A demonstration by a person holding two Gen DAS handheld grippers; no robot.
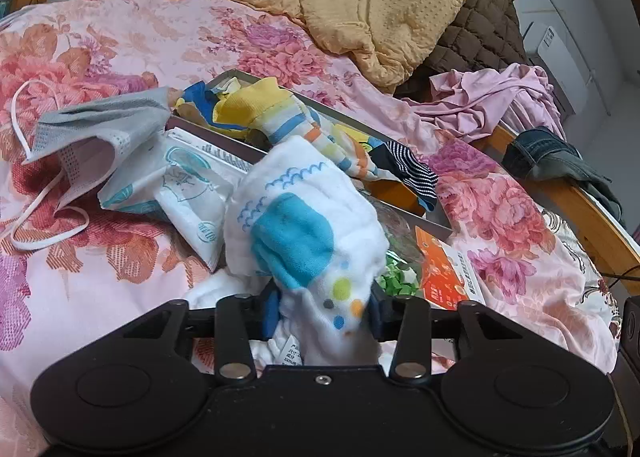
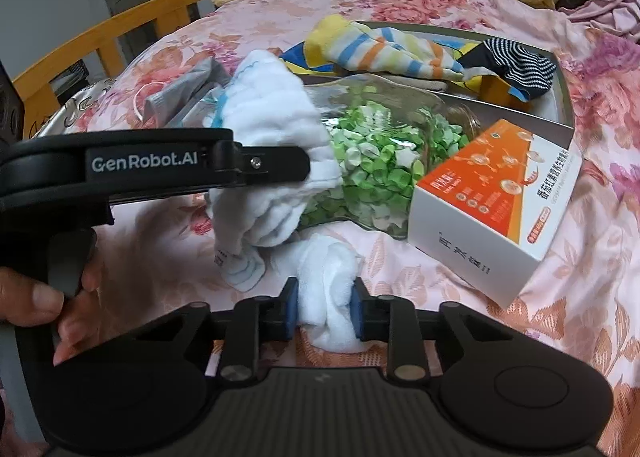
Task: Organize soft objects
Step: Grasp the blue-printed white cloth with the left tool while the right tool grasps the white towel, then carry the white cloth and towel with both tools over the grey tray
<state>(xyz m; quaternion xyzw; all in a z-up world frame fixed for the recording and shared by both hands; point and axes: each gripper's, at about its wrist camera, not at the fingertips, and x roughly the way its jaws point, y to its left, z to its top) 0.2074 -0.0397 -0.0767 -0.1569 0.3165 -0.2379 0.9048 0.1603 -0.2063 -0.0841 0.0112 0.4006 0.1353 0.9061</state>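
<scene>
Right wrist view shows your right gripper [image 2: 324, 311] with jaws pinched on one end of the white cloth [image 2: 276, 161]; your left gripper [image 1: 322, 315] clamps the other, low over the bed [image 1: 120, 41]. Pulling apart may snag the jar [image 2: 384, 161] beside it.

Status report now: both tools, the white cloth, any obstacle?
Left tool shut on white cloth. Right tool shut on its other end. Jar of paper stars lies right behind.

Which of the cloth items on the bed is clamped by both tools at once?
The white cloth with the blue patch: left tool pinches its dotted end, right tool its plain white end. The striped sock lies untouched in the tray.
</scene>
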